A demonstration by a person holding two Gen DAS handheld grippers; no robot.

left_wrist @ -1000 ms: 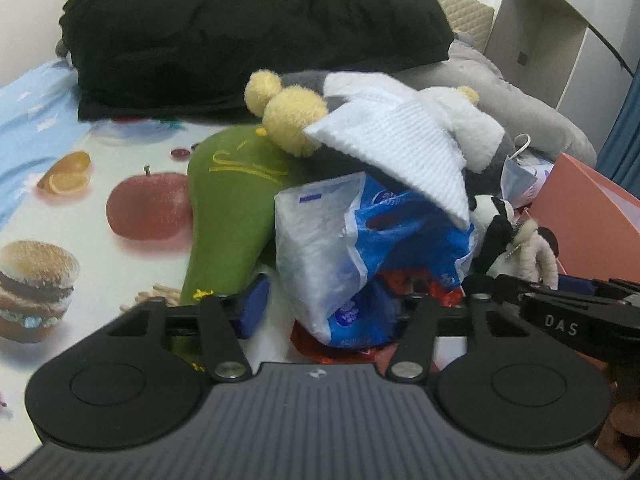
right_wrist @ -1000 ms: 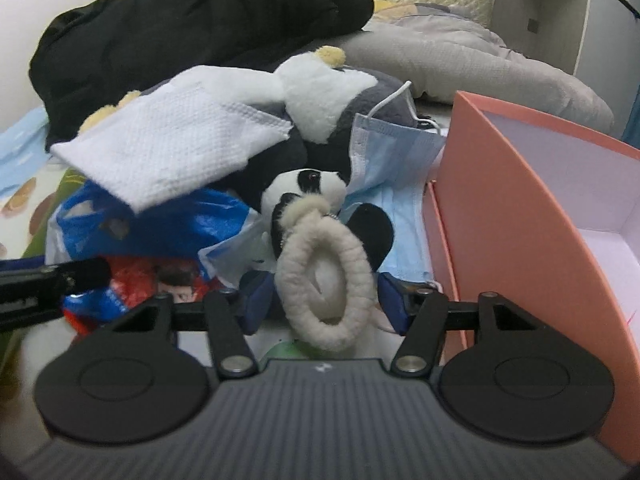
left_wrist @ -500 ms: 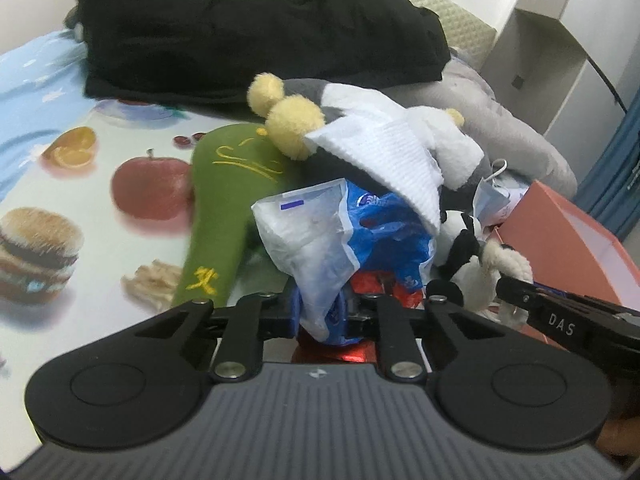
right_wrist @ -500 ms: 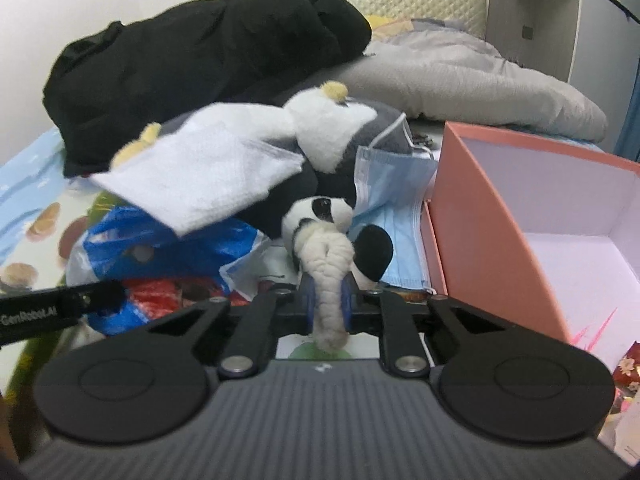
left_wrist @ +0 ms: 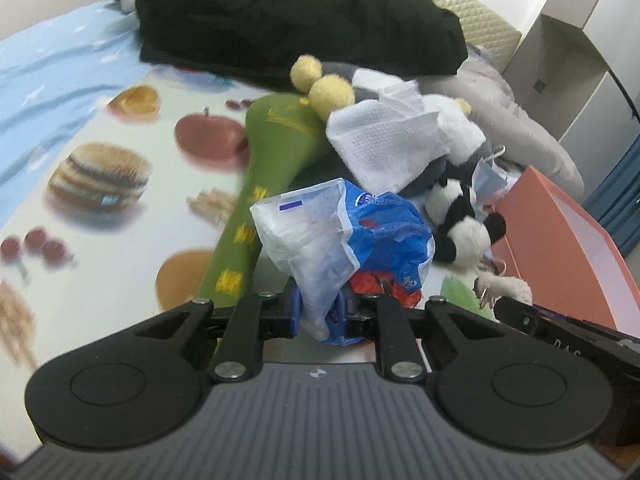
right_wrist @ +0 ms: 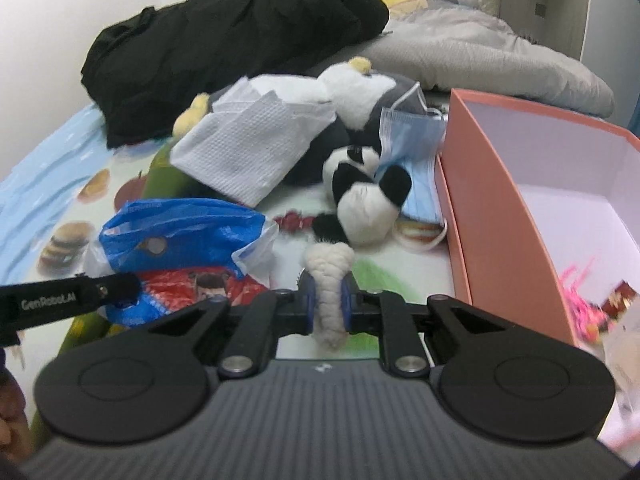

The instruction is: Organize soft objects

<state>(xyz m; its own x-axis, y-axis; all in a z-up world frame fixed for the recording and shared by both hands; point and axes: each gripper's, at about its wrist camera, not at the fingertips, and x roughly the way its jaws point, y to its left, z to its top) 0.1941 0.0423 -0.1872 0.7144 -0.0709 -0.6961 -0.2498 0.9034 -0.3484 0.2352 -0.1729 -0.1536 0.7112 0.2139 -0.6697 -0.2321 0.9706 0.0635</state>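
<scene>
Your left gripper [left_wrist: 320,314] is clenched on the blue-and-white plastic bag [left_wrist: 344,236], lifted beside the green plush [left_wrist: 260,184] on the food-print mat [left_wrist: 100,200]. Your right gripper [right_wrist: 328,302] grasps the woolly loop [right_wrist: 329,280] of the panda toy [right_wrist: 362,196], just left of the open pink box [right_wrist: 492,200].

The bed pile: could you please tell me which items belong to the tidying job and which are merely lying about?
Job: plastic bag in left gripper; fluffy loop in right gripper; panda; mask; white cloth; pink box.
About: black coat; grey quilt.
</scene>
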